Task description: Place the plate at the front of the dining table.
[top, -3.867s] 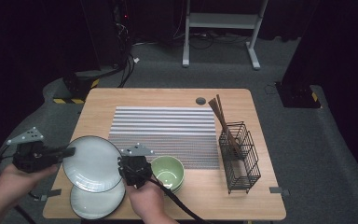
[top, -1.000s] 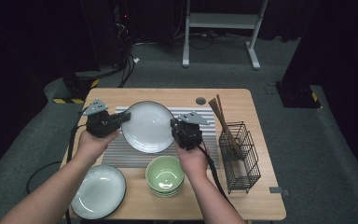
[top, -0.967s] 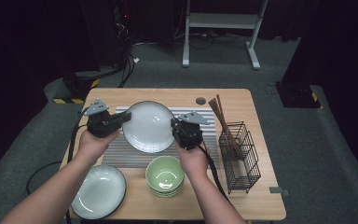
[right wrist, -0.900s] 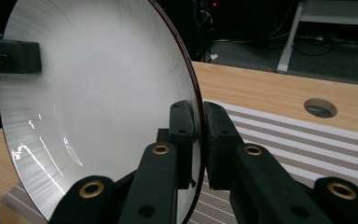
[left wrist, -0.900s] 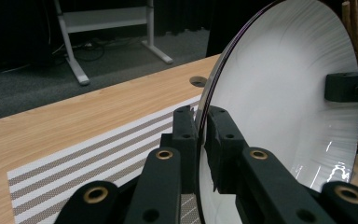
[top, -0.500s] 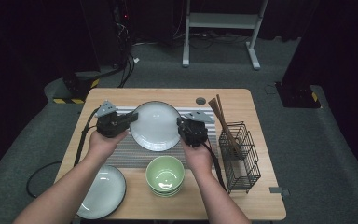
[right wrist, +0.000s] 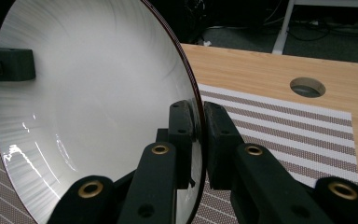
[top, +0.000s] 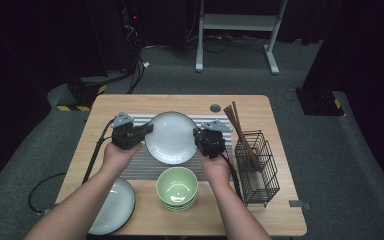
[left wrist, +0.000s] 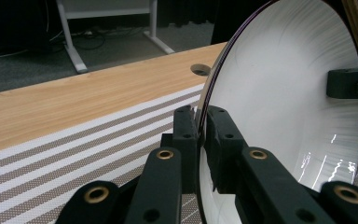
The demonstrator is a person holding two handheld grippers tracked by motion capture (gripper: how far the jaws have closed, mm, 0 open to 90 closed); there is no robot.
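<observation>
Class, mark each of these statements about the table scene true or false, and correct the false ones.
1. Both tools grip the same white plate by opposite rims. True: the left tool and the right tool are each shut on its edge.
2. The green bowl sits on the striped mat. False: it stands on bare wood, nearer the person than the mat.
3. Chopsticks stand in the wire basket. True.
4. The second plate lies beside the basket. False: it lies at the table's near left corner, under the left forearm.
5. The table has a round hole near its far edge. True.
</observation>
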